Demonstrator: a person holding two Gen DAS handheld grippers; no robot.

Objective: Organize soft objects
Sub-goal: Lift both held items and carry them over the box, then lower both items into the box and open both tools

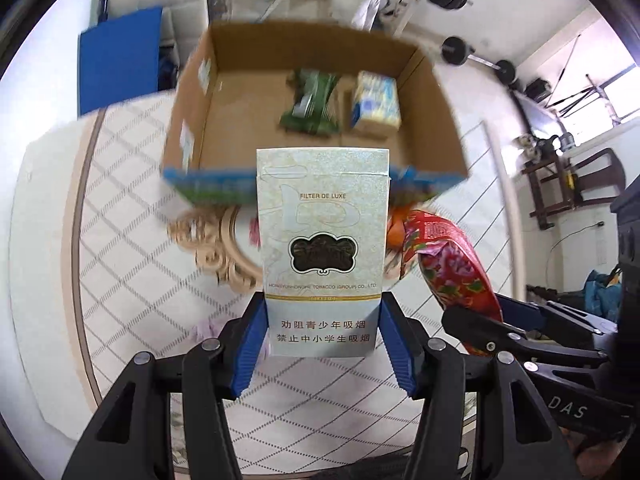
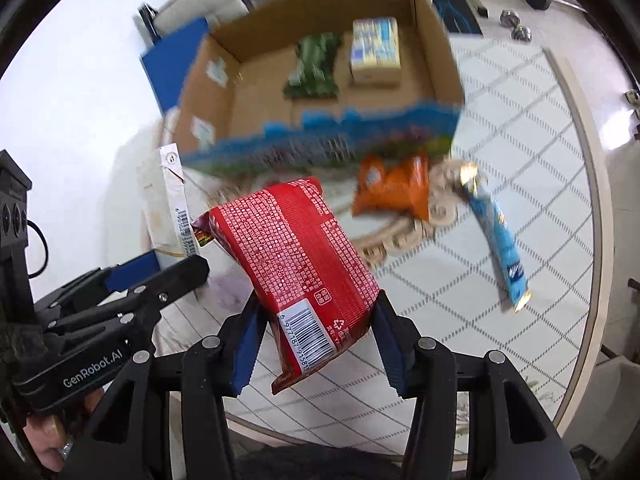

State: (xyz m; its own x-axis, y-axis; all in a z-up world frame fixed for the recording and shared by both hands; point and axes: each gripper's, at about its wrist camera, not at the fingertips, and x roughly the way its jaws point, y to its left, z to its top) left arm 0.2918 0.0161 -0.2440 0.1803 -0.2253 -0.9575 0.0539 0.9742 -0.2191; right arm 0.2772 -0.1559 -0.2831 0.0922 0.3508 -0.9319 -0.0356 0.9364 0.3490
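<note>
My left gripper [image 1: 323, 334] is shut on a pale cigarette pack [image 1: 322, 248] and holds it upright in the air, in front of an open cardboard box [image 1: 188, 120]. My right gripper [image 2: 316, 338] is shut on a red snack packet [image 2: 296, 248], tilted, above the rug. The red packet also shows at the right of the left wrist view [image 1: 452, 264], and the pale pack at the left of the right wrist view [image 2: 166, 208]. Inside the box lie a green packet [image 2: 316, 66] and a yellow-blue pack [image 2: 376, 48].
An orange snack bag [image 2: 390, 190] and a blue stick packet [image 2: 500, 240] lie on the round patterned rug [image 2: 520, 128] in front of the box. Dumbbells [image 1: 476, 58], a blue board [image 1: 120, 60] and a wooden rack [image 1: 572, 180] stand around the rug.
</note>
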